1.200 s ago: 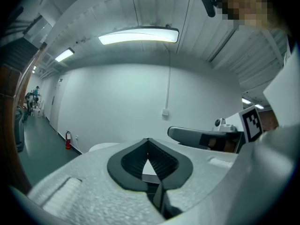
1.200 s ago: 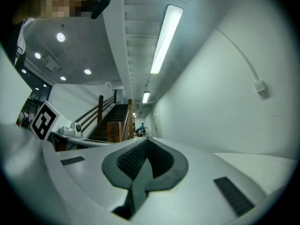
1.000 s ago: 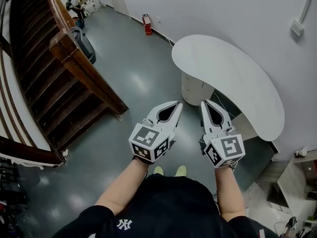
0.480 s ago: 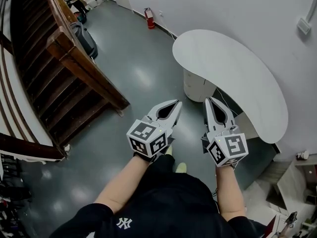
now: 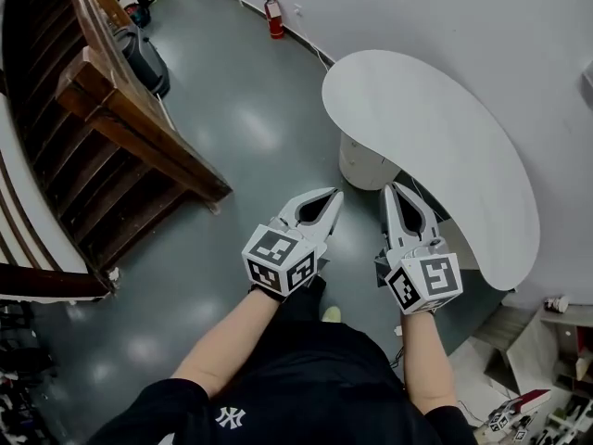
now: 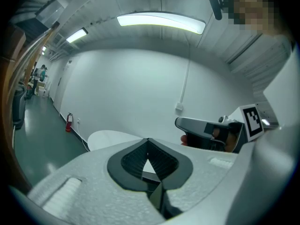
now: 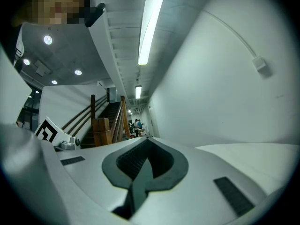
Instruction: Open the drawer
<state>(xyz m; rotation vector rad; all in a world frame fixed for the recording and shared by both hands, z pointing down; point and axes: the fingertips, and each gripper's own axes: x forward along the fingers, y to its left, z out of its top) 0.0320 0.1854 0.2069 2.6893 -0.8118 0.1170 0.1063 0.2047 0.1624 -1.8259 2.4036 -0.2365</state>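
- On the left gripper [image 5: 334, 195] and the right gripper [image 5: 390, 189] the jaws are seen pressed together, with nothing held between them. Both are carried side by side in front of the body, pointing roughly level.
- The drawer itself is not made out. It is judged to sit in the white pedestal [image 5: 364, 160] under the left part of the curved white table [image 5: 445, 146], ahead of both grippers and not touched by either.
- No handle or drawer front is resolved in any view; it is too small to tell.
- The step in hand is judged to be the approach, and opening is not yet begun.
- The pedestal face is best approached head-on, with the working gripper lowered to handle height.
- The jaws are to be parted before contact is made, then closed squarely on the handle.
- The right gripper is judged the better placed, so the left can be kept clear.
- The pull is to be made straight along the drawer's travel so that binding is avoided.
- The table edge overhangs the pedestal, so clearance is to be watched on the way in.
- The wooden staircase [image 5: 130, 146] at left is well apart and is no concern.
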